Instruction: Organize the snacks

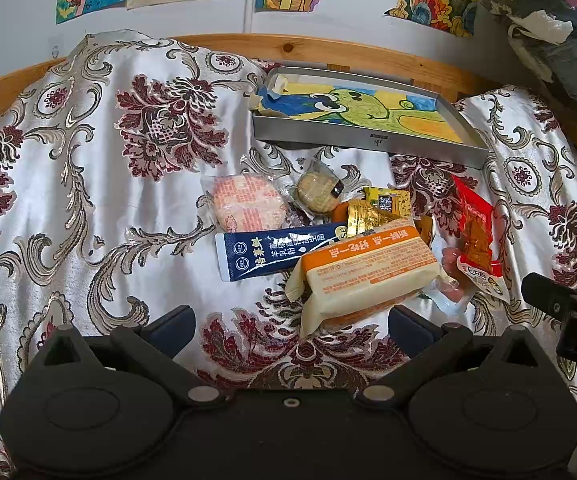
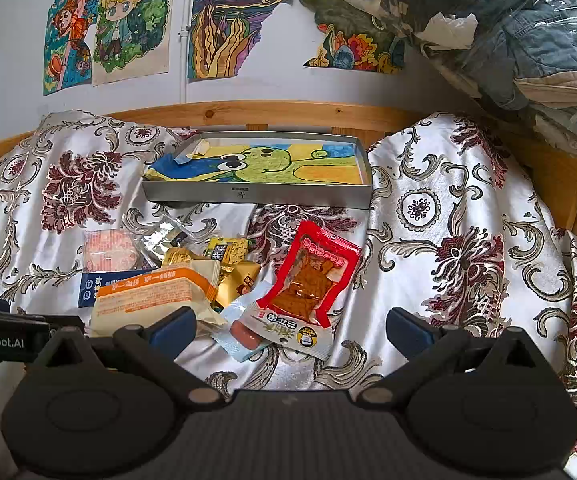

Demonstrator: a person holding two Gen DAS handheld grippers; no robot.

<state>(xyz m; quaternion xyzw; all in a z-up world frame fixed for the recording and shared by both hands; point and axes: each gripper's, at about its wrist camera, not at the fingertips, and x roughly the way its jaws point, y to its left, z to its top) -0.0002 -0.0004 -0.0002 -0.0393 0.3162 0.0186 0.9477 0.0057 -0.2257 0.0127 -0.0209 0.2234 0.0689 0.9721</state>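
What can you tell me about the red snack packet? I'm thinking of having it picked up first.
The red snack packet is a flat, glossy plastic pouch with a clear window showing brown pieces inside and a white printed band at its near end. It lies tilted on the patterned cloth, at the right edge of the snack pile, in front of the metal tray. Its near end overlaps a pale blue packet. No fingers touch it.

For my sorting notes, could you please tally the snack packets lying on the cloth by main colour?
Orange and cream: 1, the bread packet
Navy blue: 1, the sachet stick
Pink: 1, the pink packet
Red: 1, the red pouch
Clear: 1, the round biscuit wrapper
Pale blue: 1, the sausage wrapper
Yellow or gold: at least 2, the small packets, partly hidden
Total: at least 8
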